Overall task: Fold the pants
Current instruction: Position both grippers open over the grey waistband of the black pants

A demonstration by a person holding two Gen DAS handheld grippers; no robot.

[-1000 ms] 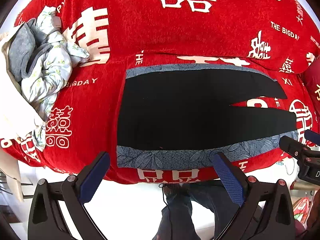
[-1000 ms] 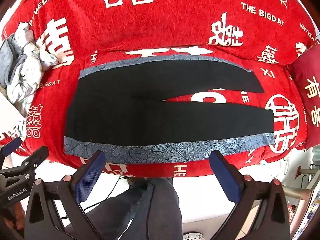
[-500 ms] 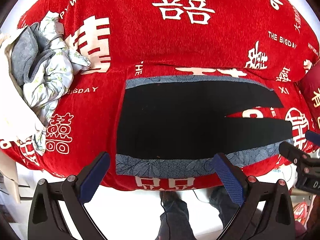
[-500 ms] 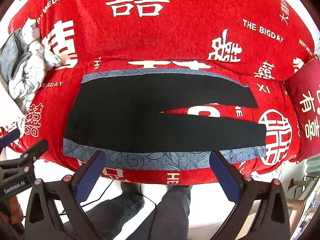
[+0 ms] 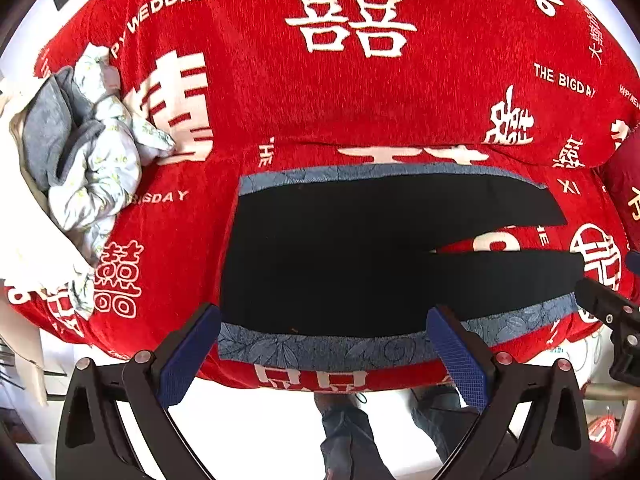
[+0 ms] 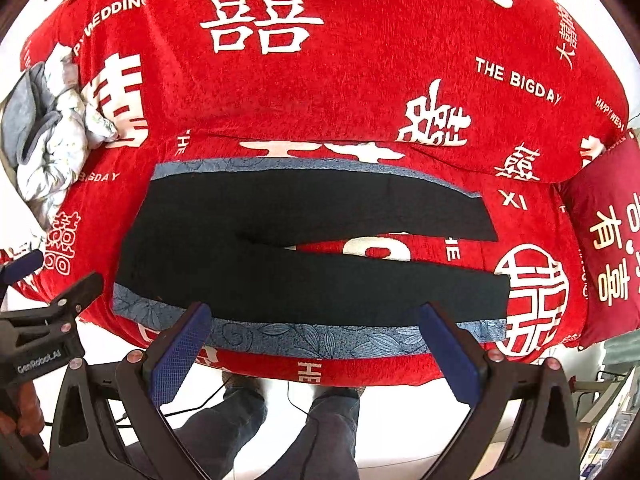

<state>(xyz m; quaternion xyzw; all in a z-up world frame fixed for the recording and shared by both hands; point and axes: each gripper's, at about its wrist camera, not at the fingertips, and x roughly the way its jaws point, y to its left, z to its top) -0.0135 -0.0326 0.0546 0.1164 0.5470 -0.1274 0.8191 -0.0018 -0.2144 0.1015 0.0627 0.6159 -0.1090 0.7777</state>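
Black pants (image 5: 360,256) (image 6: 280,248) with blue leaf-patterned side bands lie flat on the seat of a red sofa (image 5: 360,100) (image 6: 360,92), waist to the left, two legs spread to the right. My left gripper (image 5: 324,354) hangs open just in front of the sofa's front edge, near the waist end. Also open, my right gripper (image 6: 316,350) sits before the near leg's blue band. Neither holds anything. The right gripper's body (image 5: 612,320) shows at the right edge of the left wrist view, and the left gripper's body (image 6: 44,320) at the left edge of the right wrist view.
A crumpled heap of grey and pale printed clothes (image 5: 84,148) (image 6: 52,140) lies at the sofa's left end. A dark red cushion (image 6: 604,240) stands at the right end. A person's legs in jeans (image 6: 280,424) (image 5: 348,436) stand on the white floor below.
Both grippers have shifted relative to the sofa, so the pants sit lower in both views and the blue pads now overlap the near blue band. Pants unmoved, both grippers still open.
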